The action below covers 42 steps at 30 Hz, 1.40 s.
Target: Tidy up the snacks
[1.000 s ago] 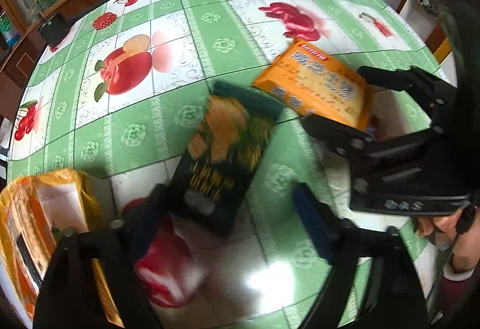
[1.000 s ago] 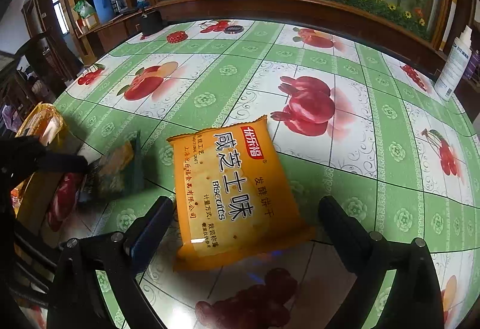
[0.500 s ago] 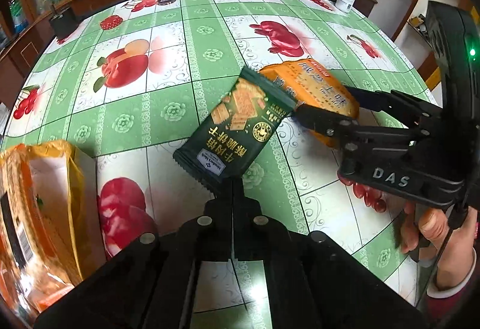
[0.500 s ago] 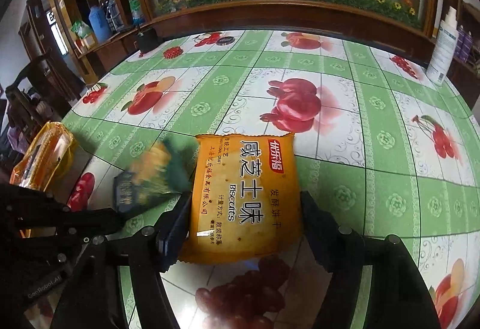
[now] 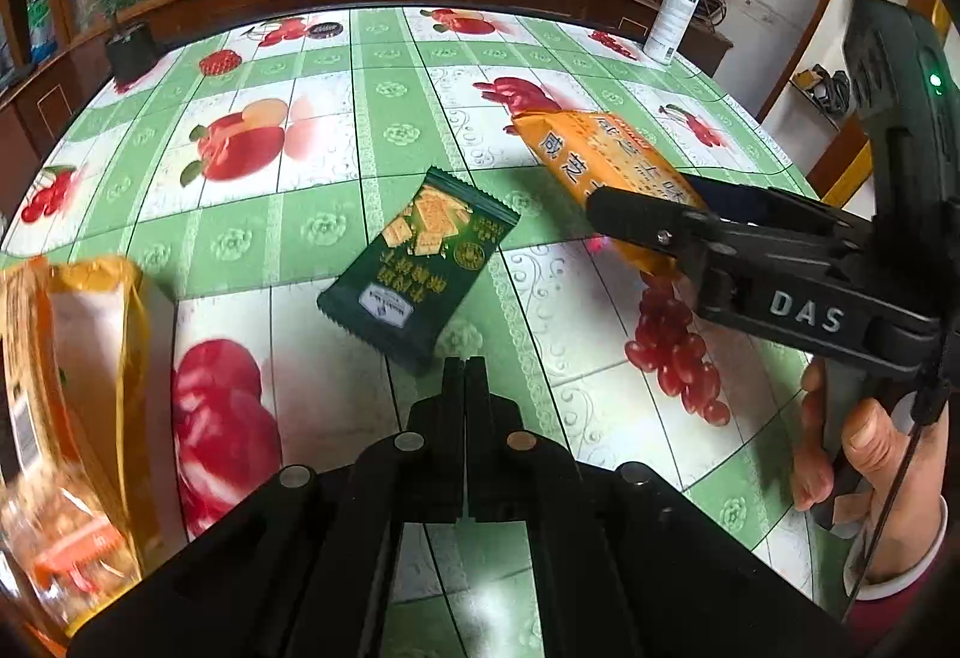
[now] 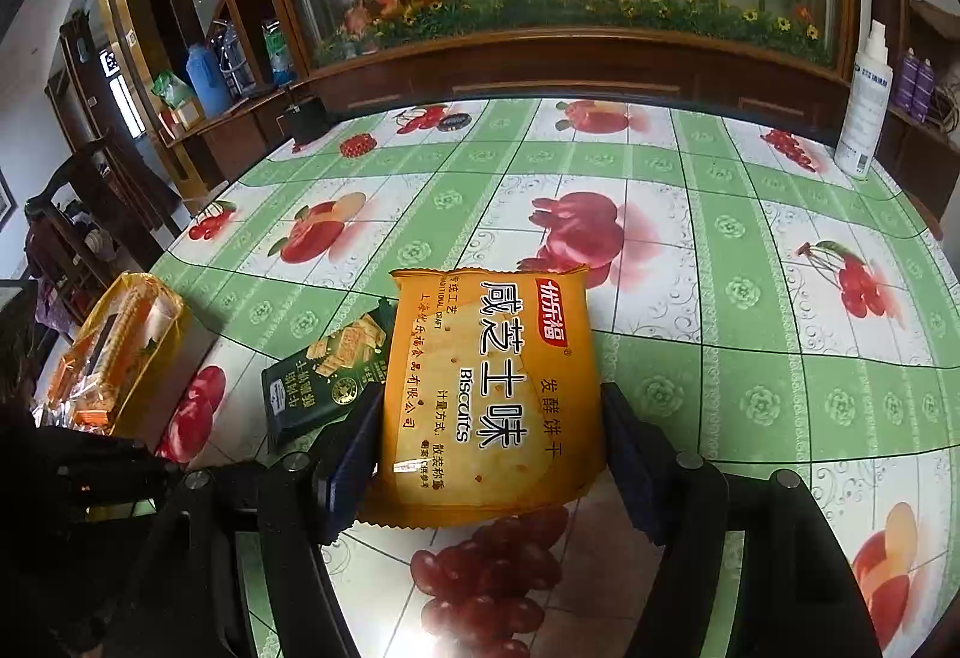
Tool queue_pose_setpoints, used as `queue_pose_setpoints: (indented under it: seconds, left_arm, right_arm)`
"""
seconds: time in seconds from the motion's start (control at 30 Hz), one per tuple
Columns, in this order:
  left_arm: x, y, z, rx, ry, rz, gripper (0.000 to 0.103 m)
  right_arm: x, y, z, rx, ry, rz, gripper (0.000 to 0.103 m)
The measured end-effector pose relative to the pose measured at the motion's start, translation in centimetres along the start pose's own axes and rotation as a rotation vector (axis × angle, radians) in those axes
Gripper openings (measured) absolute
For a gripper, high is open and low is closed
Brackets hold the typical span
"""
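My left gripper [image 5: 464,365] is shut on the near corner of a dark green cracker pack [image 5: 420,262], which shows in the right wrist view [image 6: 327,370] too. My right gripper [image 6: 489,439] is shut on the sides of an orange biscuit pack [image 6: 489,394] and holds it just above the tablecloth; the pack also shows in the left wrist view [image 5: 600,166], tilted, with the right gripper [image 5: 672,217] around it.
A yellow bag of snacks [image 5: 66,388] lies at the table's left edge, also in the right wrist view [image 6: 120,346]. A white bottle [image 6: 864,105] stands at the far right. A small black box [image 5: 129,48] sits at the far left edge.
My left gripper closed on the green pack's corner and drew back a little. My right gripper closed on the orange pack and raised it off the table.
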<state>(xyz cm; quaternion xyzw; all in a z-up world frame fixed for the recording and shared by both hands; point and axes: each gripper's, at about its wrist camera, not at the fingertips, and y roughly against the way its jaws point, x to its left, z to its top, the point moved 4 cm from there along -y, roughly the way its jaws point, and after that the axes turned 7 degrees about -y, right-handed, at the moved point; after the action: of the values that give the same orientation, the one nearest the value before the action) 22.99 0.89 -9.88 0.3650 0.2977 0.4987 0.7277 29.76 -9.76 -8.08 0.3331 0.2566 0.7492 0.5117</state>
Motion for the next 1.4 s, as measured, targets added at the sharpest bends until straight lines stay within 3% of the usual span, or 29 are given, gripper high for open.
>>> queue_pose_setpoints:
  seconds: [0.03,0.1,0.13,0.17,0.23,0.33,0.4,0.57,0.63,0.7,0.73,0.87,1.07,1.4]
  left_arm:
    - [-0.1,0.0,0.3,0.000,-0.017,0.022,0.001]
    - [-0.3,-0.1,1.0,-0.008,-0.043,0.075,0.035]
    - [-0.2,0.1,1.4,-0.032,-0.043,0.086,0.070]
    - [-0.2,0.3,1.8,-0.068,-0.040,0.087,0.087]
    - [0.3,0.5,2.7,-0.108,-0.021,0.075,0.086]
    - [1.1,-0.6,3.7,-0.077,-0.010,0.054,0.086]
    - [1.3,-1.5,4.2,-0.061,-0.028,0.093,0.086]
    - [1.2,-4.1,3.8,0.012,-0.055,0.109,0.084]
    - [0.9,-4.2,3.7,-0.019,-0.062,0.112,0.082]
    - [1.0,-4.2,3.8,-0.031,-0.044,0.119,0.067]
    - [1.1,-4.0,4.0,-0.035,-0.038,0.119,0.046]
    - [1.0,-4.0,4.0,-0.015,-0.019,0.117,0.045]
    - [1.5,-2.4,2.3,-0.062,0.077,0.125,0.044]
    - [0.3,3.4,-0.4,-0.150,0.109,0.221,0.044]
  right_arm:
    - [-0.1,0.1,0.1,-0.003,-0.003,0.002,0.071]
    - [-0.1,0.2,0.1,-0.011,-0.008,0.004,0.071]
    - [-0.1,0.3,0.2,-0.011,-0.011,0.008,0.071]
    - [-0.2,0.4,0.2,-0.015,-0.013,0.010,0.071]
    - [-0.4,0.6,0.3,-0.020,-0.019,0.012,0.071]
    - [-0.9,0.9,0.4,-0.032,-0.032,0.012,0.071]
    - [-1.2,0.9,0.5,-0.034,-0.042,0.013,0.071]
    - [-2.1,1.0,0.4,-0.033,-0.065,0.013,0.071]
    - [-2.4,1.0,0.4,-0.035,-0.073,0.011,0.071]
    - [-2.5,1.0,0.3,-0.032,-0.077,0.013,0.071]
    - [-2.5,1.1,0.3,-0.034,-0.077,0.012,0.071]
    - [-2.5,1.3,0.1,-0.035,-0.080,0.007,0.071]
    - [-2.4,2.0,-0.3,-0.038,-0.085,0.011,0.071]
    - [-0.3,3.7,-1.5,-0.051,-0.064,0.032,0.071]
